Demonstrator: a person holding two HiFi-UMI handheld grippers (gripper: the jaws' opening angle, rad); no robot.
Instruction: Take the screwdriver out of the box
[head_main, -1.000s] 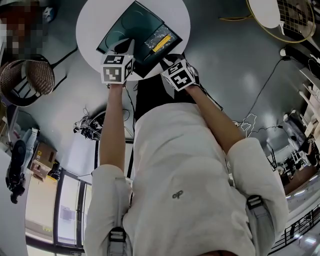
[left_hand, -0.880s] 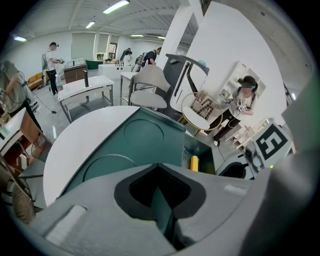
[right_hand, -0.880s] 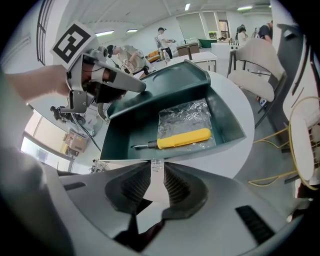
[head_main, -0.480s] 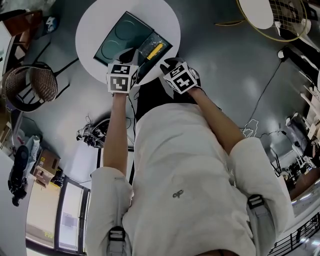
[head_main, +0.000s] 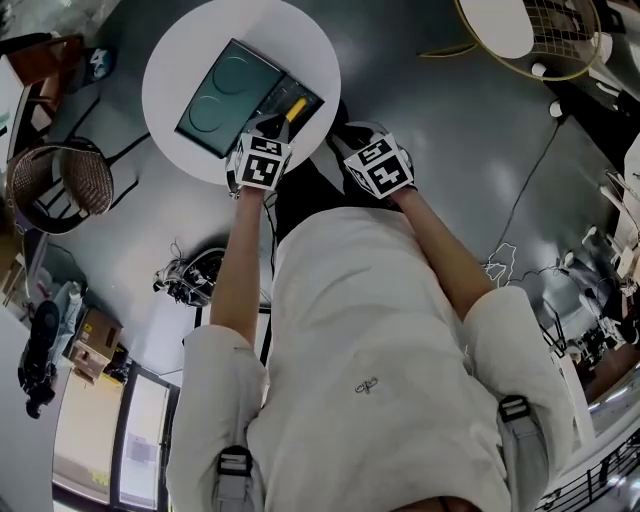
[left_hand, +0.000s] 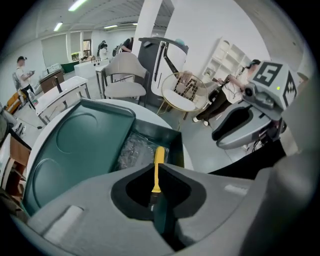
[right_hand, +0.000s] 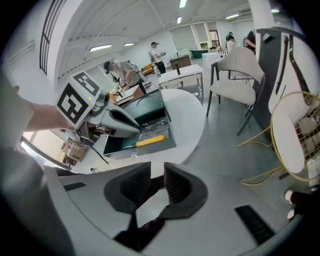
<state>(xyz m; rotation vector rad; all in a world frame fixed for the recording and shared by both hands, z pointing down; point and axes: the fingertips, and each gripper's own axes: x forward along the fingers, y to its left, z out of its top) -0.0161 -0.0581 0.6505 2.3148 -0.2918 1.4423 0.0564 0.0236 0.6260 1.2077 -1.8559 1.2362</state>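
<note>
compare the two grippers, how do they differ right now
The left gripper points down into the box, with the screwdriver lined up in its slit. The right gripper is held back from the box. The left gripper's jaws are nearly together, while the right gripper's stand wider with nothing between them. Both are open, and the screwdriver lies in the box.

I operate in an open-plan office-cum-lab. Indicators:
- ceiling strip lights (right_hand: 100, 48)
- people (right_hand: 121, 73) at long desks (right_hand: 187, 73)
- white chairs (right_hand: 242, 60)
- open shelving (left_hand: 220, 60)
- cables (head_main: 185, 278) heaped on the grey floor (head_main: 430, 120)
- a round white worktop (head_main: 175, 70)
</note>
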